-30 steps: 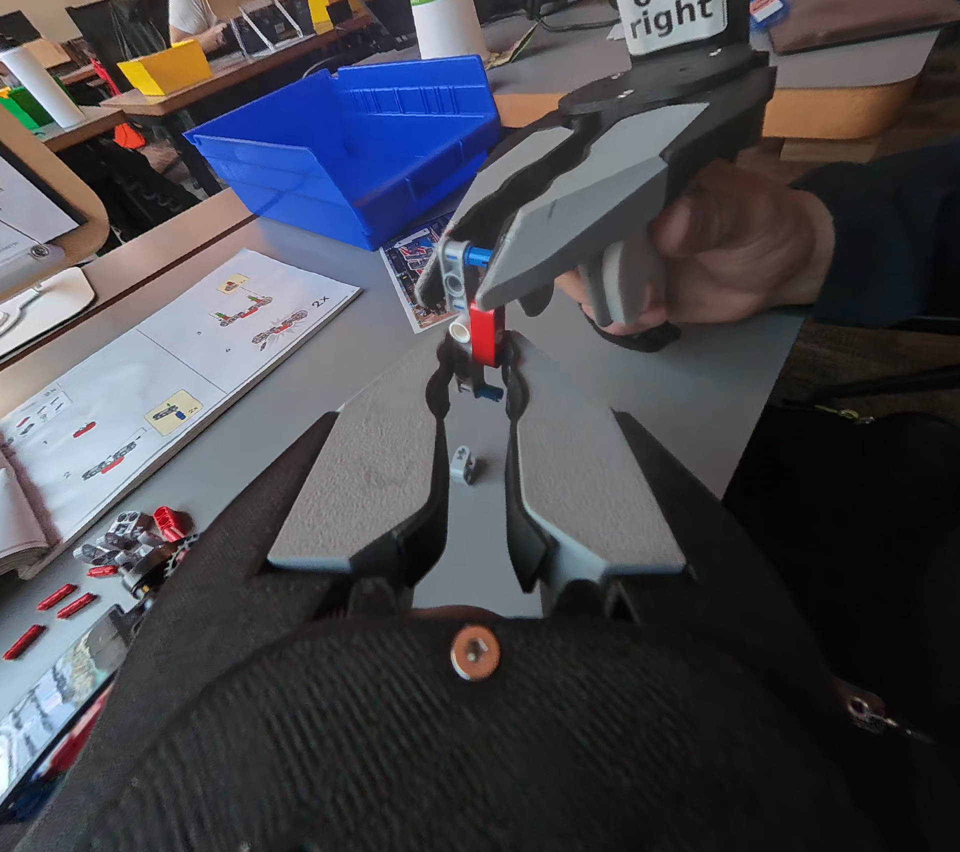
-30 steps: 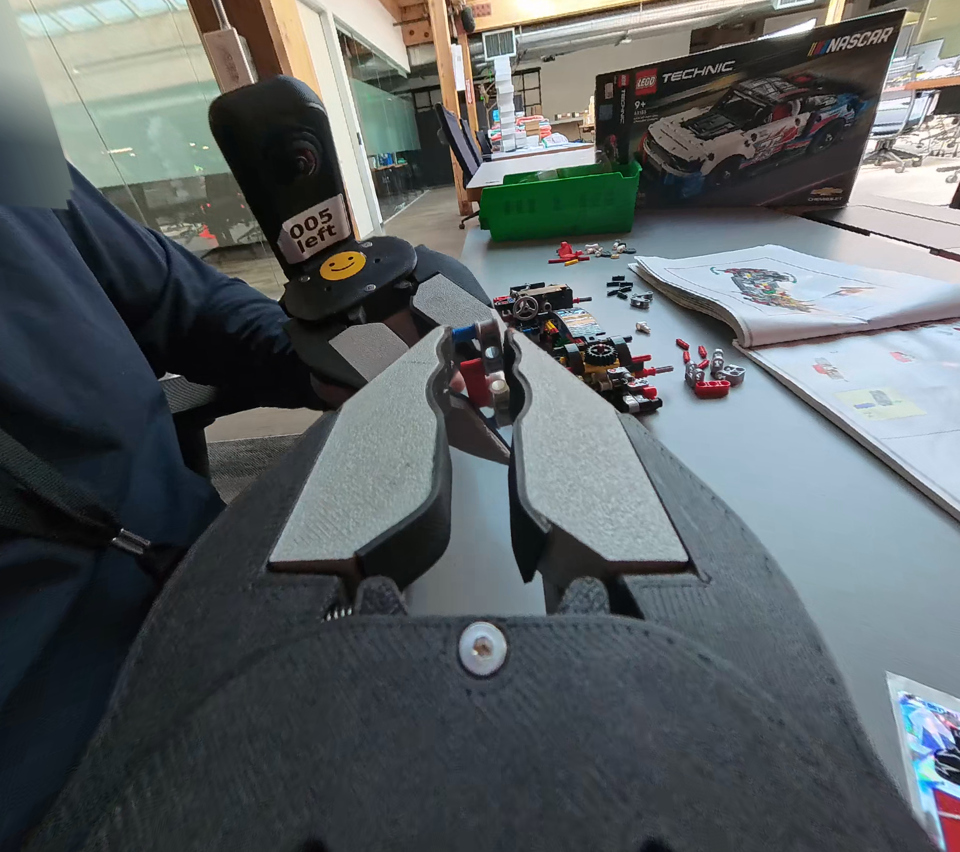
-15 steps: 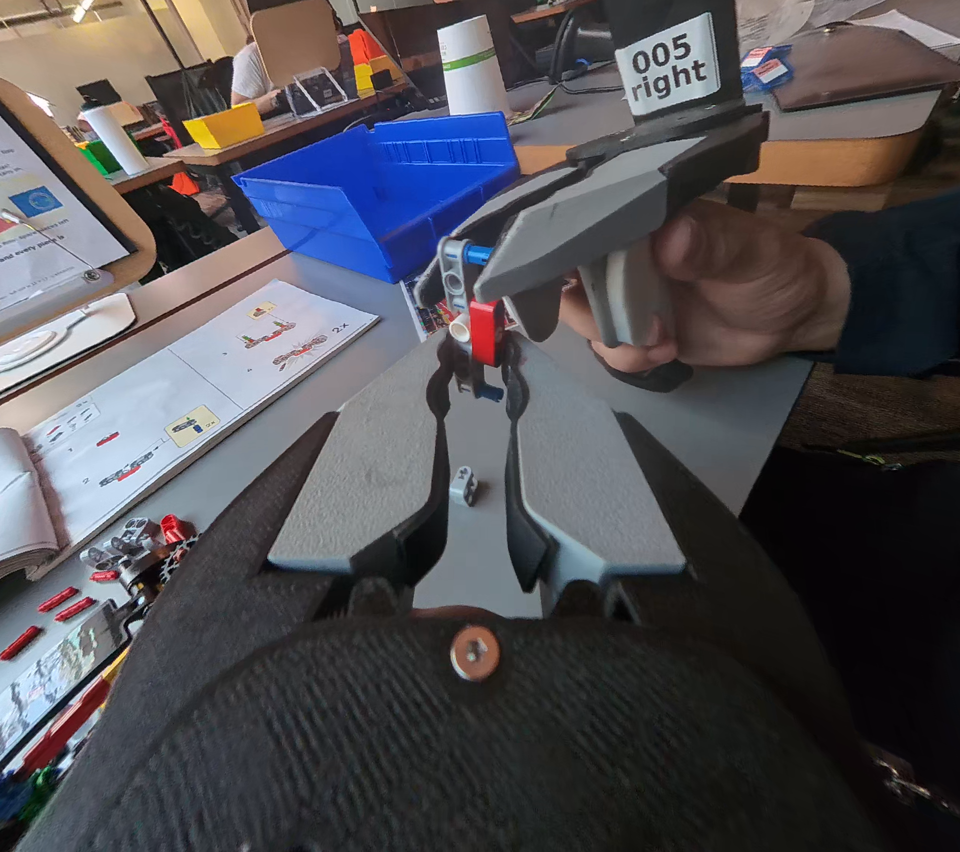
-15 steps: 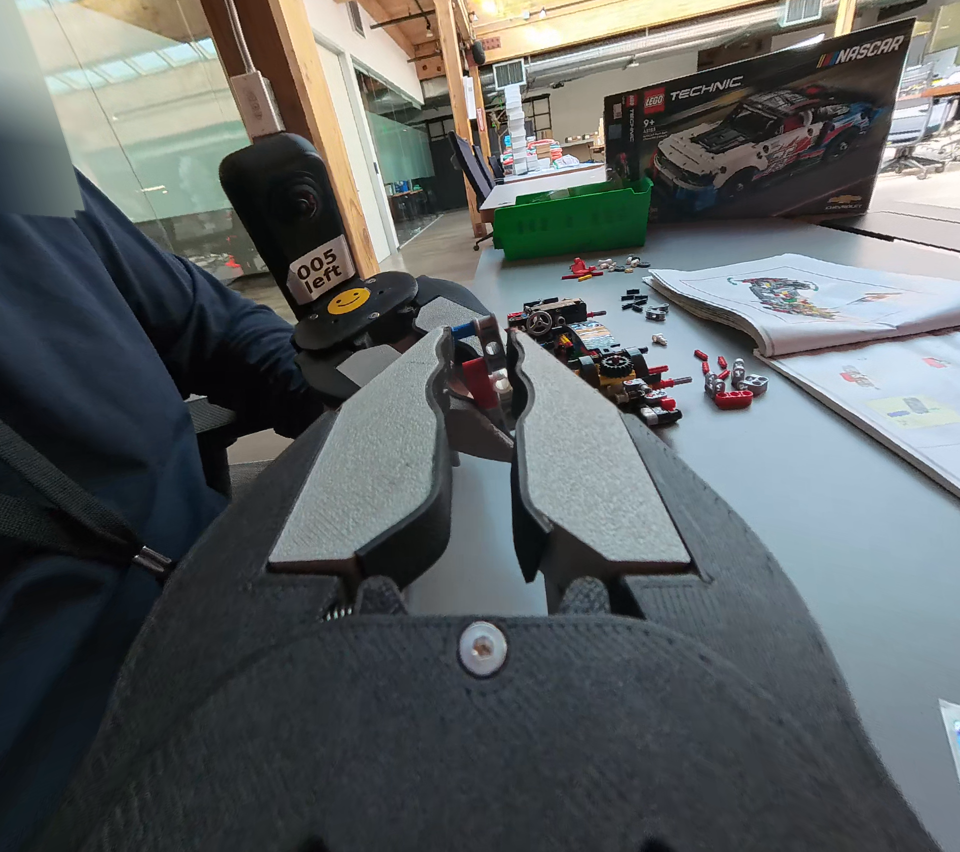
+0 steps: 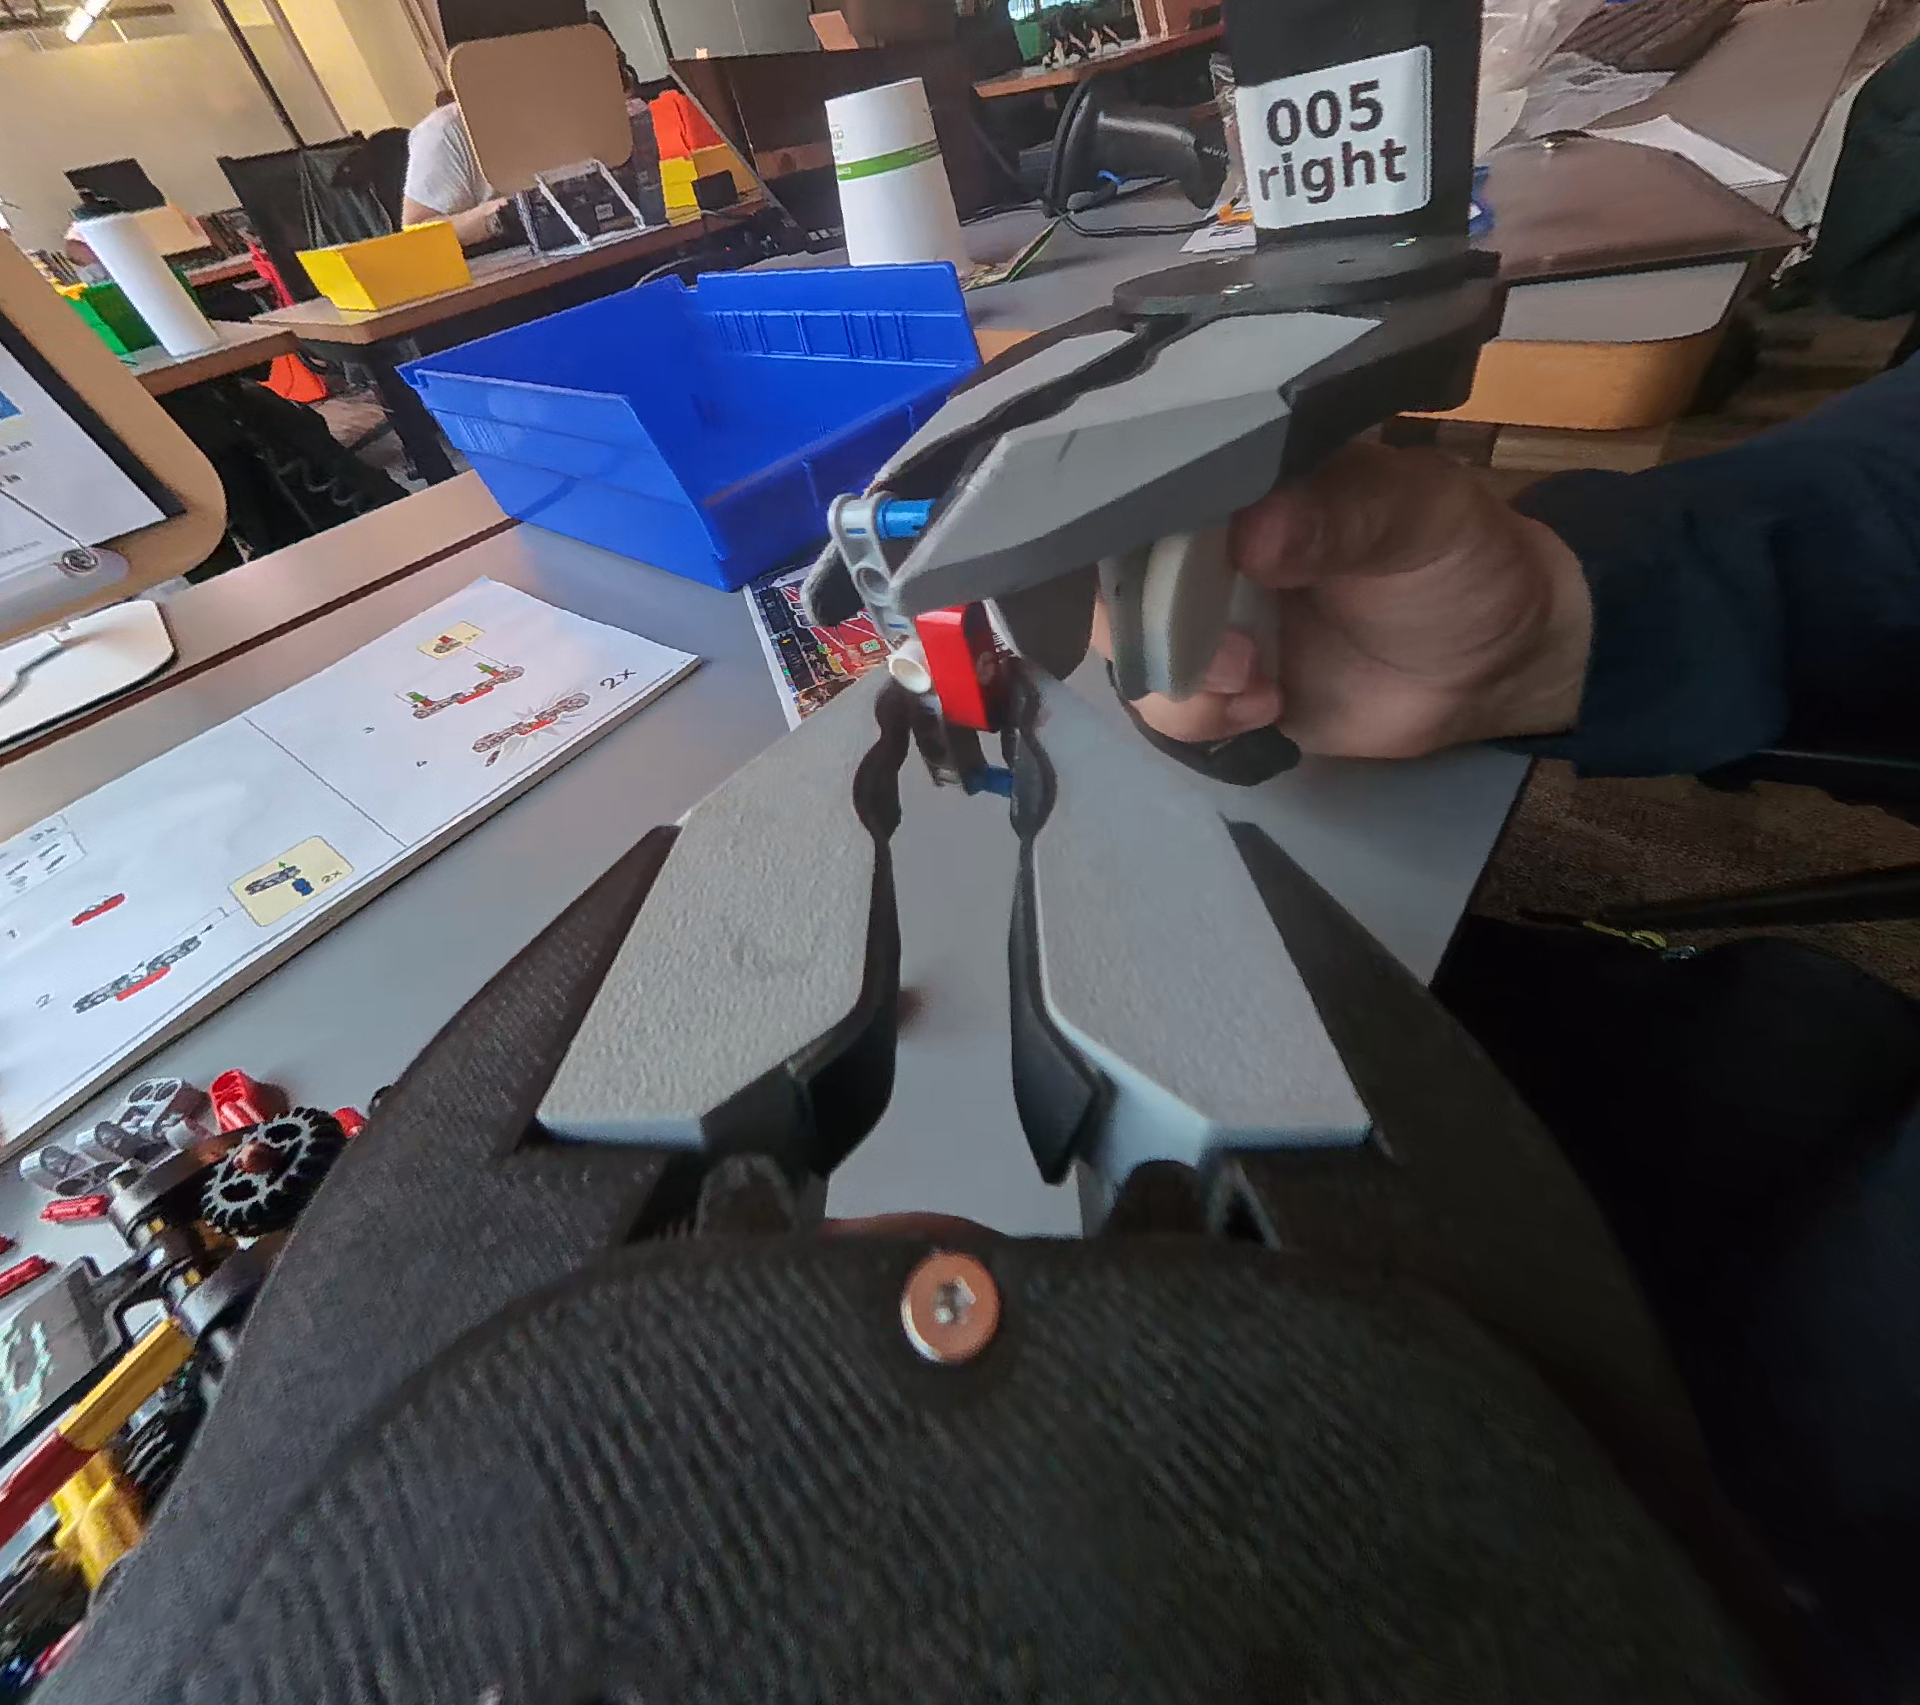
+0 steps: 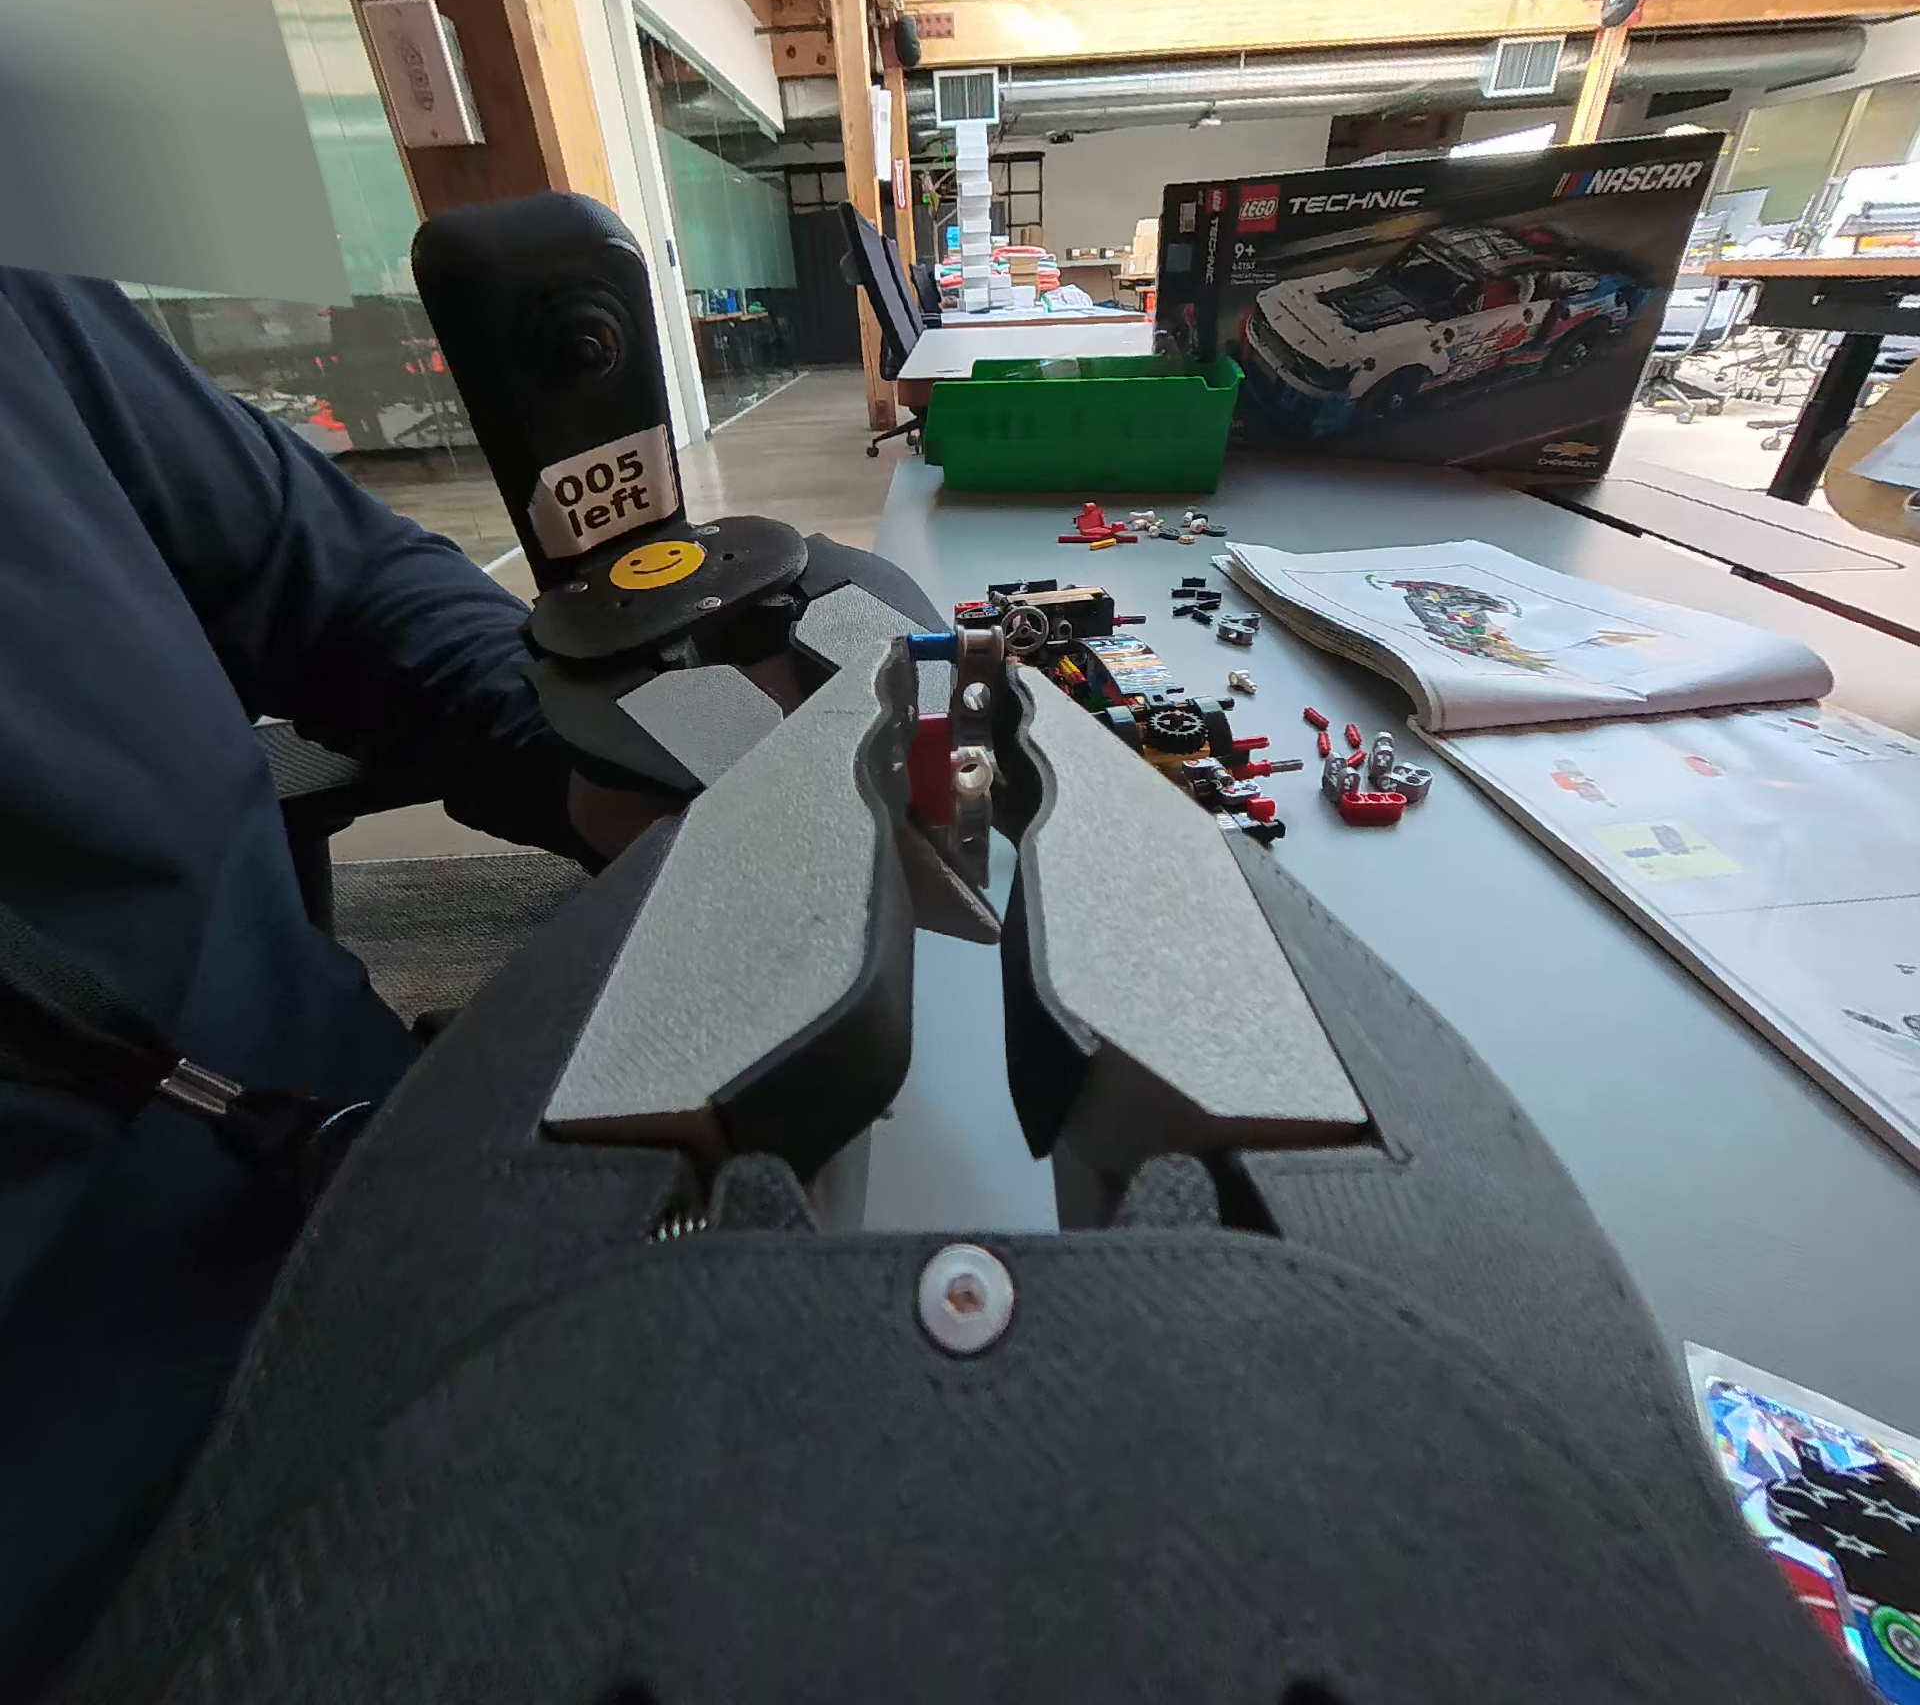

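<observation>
Left gripper (image 5: 951, 756), foreground of the left wrist view: tongs clamped on the lower end of a small assembly of building-toy parts (image 5: 940, 668), held in the air above the grey table (image 5: 1299, 834). The assembly comprises a grey perforated beam (image 5: 868, 559), a red block (image 5: 961, 663), a white pin (image 5: 906, 670) and blue pins at top and bottom. Its long axis runs near upright, from 6 toward 12 o'clock, tilted slightly toward 11.

Right gripper (image 5: 883, 554), entering from 3 o'clock and held by a hand (image 5: 1392, 606): tongs closed on the upper part of the same beam. Both grippers thus meet at one object, the left below, the right above; neither is nearer.

Beyond, on the table: an open instruction booklet (image 5: 343, 782) at 9 o'clock, a partly built model (image 6: 1132, 689), loose small parts (image 6: 1361, 772), a blue bin (image 5: 686, 398), a green bin (image 6: 1081, 429) and a printed box (image 6: 1434, 305).
</observation>
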Available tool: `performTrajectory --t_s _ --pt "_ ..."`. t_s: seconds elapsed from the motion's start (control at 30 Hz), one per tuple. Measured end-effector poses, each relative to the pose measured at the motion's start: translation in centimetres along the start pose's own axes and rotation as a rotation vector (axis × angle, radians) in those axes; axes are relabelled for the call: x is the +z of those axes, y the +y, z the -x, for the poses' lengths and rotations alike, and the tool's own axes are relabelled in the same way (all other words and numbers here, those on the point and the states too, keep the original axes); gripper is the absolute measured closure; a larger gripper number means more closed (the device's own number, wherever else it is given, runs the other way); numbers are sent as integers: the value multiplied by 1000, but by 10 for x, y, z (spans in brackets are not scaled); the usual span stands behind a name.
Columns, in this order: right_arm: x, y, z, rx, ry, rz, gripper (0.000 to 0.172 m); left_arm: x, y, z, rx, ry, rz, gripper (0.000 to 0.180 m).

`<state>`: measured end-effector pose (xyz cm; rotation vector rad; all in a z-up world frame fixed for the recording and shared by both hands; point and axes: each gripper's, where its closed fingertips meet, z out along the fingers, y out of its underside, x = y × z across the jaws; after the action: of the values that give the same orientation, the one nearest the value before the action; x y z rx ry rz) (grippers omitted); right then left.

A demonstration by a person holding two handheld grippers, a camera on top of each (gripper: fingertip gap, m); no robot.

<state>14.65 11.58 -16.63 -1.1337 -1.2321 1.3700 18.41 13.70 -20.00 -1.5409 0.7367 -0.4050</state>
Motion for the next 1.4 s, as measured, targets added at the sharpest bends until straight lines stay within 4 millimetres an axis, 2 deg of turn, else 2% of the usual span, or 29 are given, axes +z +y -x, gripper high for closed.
performTrajectory --t_s 0.23,0.33,0.4,0.47,0.57,0.63,0.7,0.83,1.03,1.1,1.2,1.3,1.37,1.4 --pt "1 0 0 -23 12 12 160 -1 1 2 9 -2 5 166" --pt "5 9 -6 -24 43 51 156 2 16 14 60 -51 99 166" --pt "3 13 -12 -10 68 63 150 2 24 26 158 -121 166 167" --pt "-2 12 -20 3 94 58 140 -1 24 36 258 -172 198 166" --pt "-9 13 -23 -4 87 69 140 -3 24 42 425 -205 244 166" --pt "-12 16 -14 -58 29 106 144 -4 29 45 505 -215 284 166" --pt "-14 23 -7 -121 -7 159 141 -4 34 46 568 -221 313 167" --pt "-18 33 -14 -272 70 253 139 -1 44 34 641 -151 335 167" --pt "-21 47 -11 -524 97 384 144 1 56 29 632 -114 368 167" --pt "-21 52 -10 -552 99 404 145 2 59 27 606 -95 380 167" --pt "-19 58 -13 -516 107 425 147 4 69 25 551 -68 422 167" --pt "-19 59 -28 -361 160 434 148 5 75 37 485 -130 476 166" --pt "-20 61 -33 -238 162 429 168 6 78 43 453 -166 502 166" --pt "-19 62 -34 -178 157 426 172 6 80 46 460 -190 516 166"
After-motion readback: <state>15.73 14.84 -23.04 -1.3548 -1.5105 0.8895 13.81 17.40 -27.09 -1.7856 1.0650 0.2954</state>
